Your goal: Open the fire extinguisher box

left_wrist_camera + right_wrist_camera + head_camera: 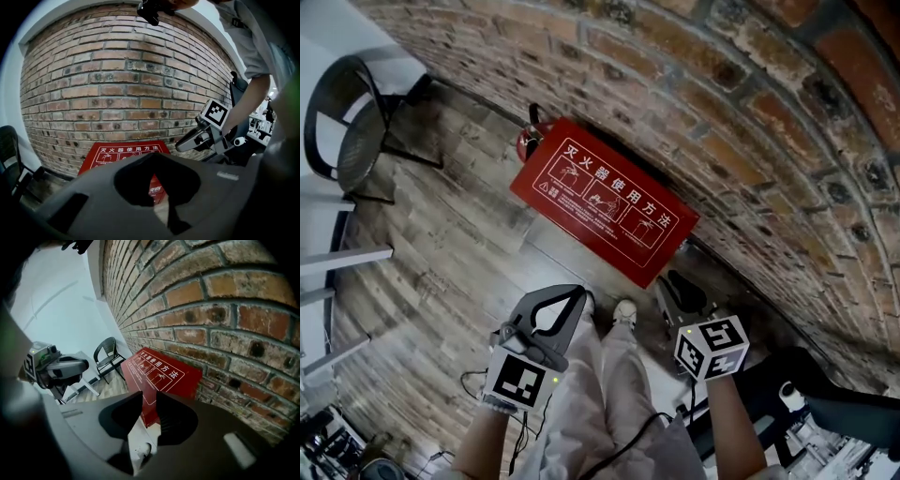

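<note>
Fire extinguisher box (pixel 605 202) stands ahead of left tongs (pixel 578 294) and right tongs (pixel 677 283).

Logged fire extinguisher box (pixel 605 202) on the floor (pixel 441 272), back edge along the foot of the brick wall (pixel 750 103). Noted an extinguisher (pixel 528 141) at the box's left end, between box and wall, partly hidden. Found chair (pixel 347 122) on the floor well apart to the left of the box. Located left gripper (pixel 575 293) and right gripper (pixel 673 279) side by side before the box's near edge, apart from it, both pointed toward it. Recorded a shoe (pixel 624 311) on the floor between the two grippers, near the box's front edge.
</note>
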Demonstrator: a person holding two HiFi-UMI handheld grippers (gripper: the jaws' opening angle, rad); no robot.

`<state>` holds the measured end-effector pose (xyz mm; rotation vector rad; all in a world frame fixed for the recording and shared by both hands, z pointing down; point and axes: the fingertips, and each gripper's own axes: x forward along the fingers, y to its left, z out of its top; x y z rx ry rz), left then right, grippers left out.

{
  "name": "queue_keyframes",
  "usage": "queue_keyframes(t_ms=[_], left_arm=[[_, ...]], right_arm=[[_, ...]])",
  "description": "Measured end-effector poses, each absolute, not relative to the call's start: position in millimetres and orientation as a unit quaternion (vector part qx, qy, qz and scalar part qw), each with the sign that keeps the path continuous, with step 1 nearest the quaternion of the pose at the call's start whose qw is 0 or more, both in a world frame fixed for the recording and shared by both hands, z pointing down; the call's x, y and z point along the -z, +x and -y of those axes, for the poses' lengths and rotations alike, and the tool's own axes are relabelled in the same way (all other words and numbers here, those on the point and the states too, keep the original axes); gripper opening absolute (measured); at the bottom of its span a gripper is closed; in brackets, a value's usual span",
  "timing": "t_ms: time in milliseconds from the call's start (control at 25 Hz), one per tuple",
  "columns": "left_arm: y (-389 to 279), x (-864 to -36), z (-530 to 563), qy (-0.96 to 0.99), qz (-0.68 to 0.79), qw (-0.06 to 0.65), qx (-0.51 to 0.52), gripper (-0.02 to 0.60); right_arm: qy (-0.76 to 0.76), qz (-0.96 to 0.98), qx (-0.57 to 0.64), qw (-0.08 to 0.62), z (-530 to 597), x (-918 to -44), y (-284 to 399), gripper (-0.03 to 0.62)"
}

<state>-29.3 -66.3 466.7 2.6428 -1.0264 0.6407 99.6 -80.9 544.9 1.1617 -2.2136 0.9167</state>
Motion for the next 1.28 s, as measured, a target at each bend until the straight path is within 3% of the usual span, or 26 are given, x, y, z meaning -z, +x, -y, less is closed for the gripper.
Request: queue_keyframes(t_ms=[320,680,1160,1280], left_arm=[[-26,-515,70,0.9,0.348,0.127,-0.231,0.0],[-27,-572,66,0.889,0.344,0.15,-0.261,0.0],[-24,-614,65,0.873,0.362,0.181,-0.272,0.0],[-21,-623,64,0.874,0.357,0.183,-0.273,-0.001]], right_arm=[[0.422,0.795,-0.38,0.214,80,-586,99,0.186],[0.42,0.77,-0.457,0.151,78,-617,99,0.23],[0.397,0.745,-0.531,0.077,81,-633,98,0.255],[0.387,0.747,-0.536,0.065,82,-632,94,0.23]])
